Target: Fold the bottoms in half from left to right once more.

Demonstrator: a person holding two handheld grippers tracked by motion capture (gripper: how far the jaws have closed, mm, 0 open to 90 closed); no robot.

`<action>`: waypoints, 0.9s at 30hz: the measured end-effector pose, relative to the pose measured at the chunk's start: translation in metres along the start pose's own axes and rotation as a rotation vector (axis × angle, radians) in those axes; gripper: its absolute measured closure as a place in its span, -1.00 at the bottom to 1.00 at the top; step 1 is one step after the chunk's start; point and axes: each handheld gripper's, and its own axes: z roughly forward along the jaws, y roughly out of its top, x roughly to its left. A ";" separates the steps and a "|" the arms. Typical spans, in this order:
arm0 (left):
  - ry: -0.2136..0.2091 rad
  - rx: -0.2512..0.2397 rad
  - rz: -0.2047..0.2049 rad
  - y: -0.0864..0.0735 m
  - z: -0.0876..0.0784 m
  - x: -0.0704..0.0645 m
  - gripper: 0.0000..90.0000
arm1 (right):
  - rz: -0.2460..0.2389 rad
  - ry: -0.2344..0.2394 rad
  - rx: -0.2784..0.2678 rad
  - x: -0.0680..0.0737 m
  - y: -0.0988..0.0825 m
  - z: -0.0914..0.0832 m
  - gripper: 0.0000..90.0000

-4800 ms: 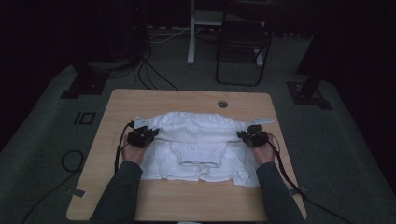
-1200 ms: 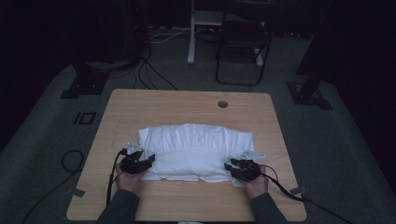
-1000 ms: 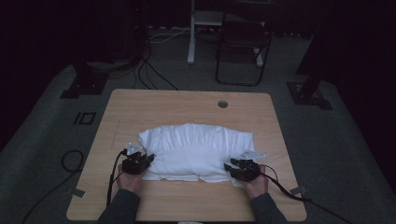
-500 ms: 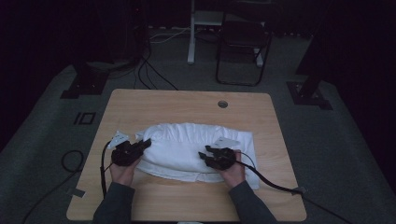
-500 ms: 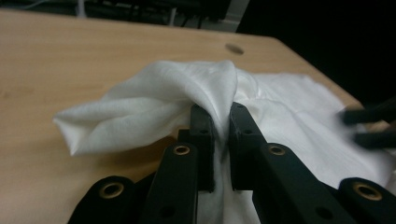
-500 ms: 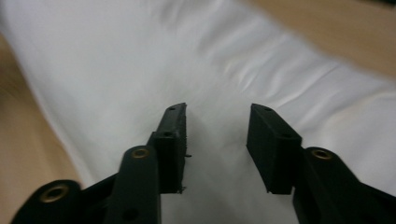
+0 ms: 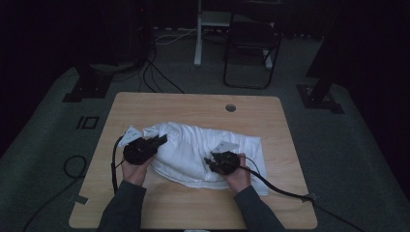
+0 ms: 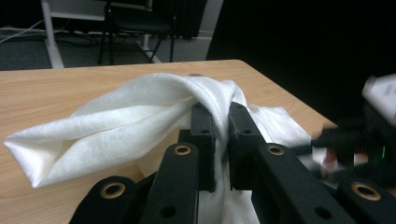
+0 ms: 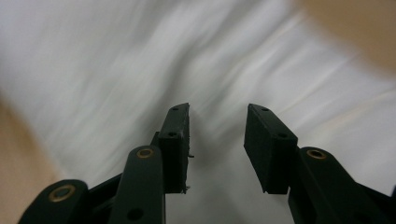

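Note:
A white folded garment (image 7: 193, 145) lies across the middle of the wooden table (image 7: 193, 104). My left gripper (image 7: 162, 140) is at its left end, shut on a raised fold. In the left gripper view the jaws (image 8: 219, 135) pinch the garment (image 8: 116, 121), which hangs off them in a loose loop above the table (image 8: 46, 88). My right gripper (image 7: 212, 161) hovers over the near right part of the garment. In the right gripper view its jaws (image 9: 217, 140) stand apart above the blurred garment (image 9: 140, 56), with nothing between them. The right gripper (image 8: 369, 140) also appears blurred at the right of the left gripper view.
A round cable hole (image 7: 230, 107) sits near the table's far edge. A dark chair (image 7: 251, 43) and a white stand (image 7: 199, 34) are on the floor beyond the table. Cables (image 7: 285, 191) trail from both grippers across the tabletop toward the near edge.
My left gripper has risen with the garment's left end pinched in it. My right gripper has left the near right corner and moved left over the garment.

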 end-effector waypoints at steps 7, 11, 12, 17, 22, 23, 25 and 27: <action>-0.019 0.006 0.028 0.003 0.006 -0.007 0.85 | 0.079 -0.060 0.000 -0.041 0.028 0.028 0.34; -0.036 0.015 0.046 0.004 0.010 -0.012 0.85 | 0.125 -0.079 0.059 -0.053 0.033 0.064 0.35; -0.038 0.021 0.054 0.004 0.011 -0.013 0.85 | 0.140 -0.083 0.069 -0.054 0.032 0.071 0.37; -0.047 0.027 0.070 0.004 0.016 -0.019 0.85 | 0.129 -0.065 0.167 -0.057 0.022 0.093 0.36; -0.036 0.029 0.073 0.004 0.015 -0.017 0.85 | 0.102 -0.029 0.079 -0.050 0.022 0.048 0.16; -0.036 0.029 0.073 0.004 0.015 -0.017 0.85 | 0.102 -0.029 0.079 -0.050 0.022 0.048 0.16; -0.034 0.027 0.063 0.004 0.015 -0.015 0.85 | 0.049 0.002 0.033 -0.034 0.012 0.015 0.16; -0.036 0.021 0.059 0.005 0.016 -0.016 0.85 | 0.003 0.024 0.043 -0.021 0.002 0.004 0.16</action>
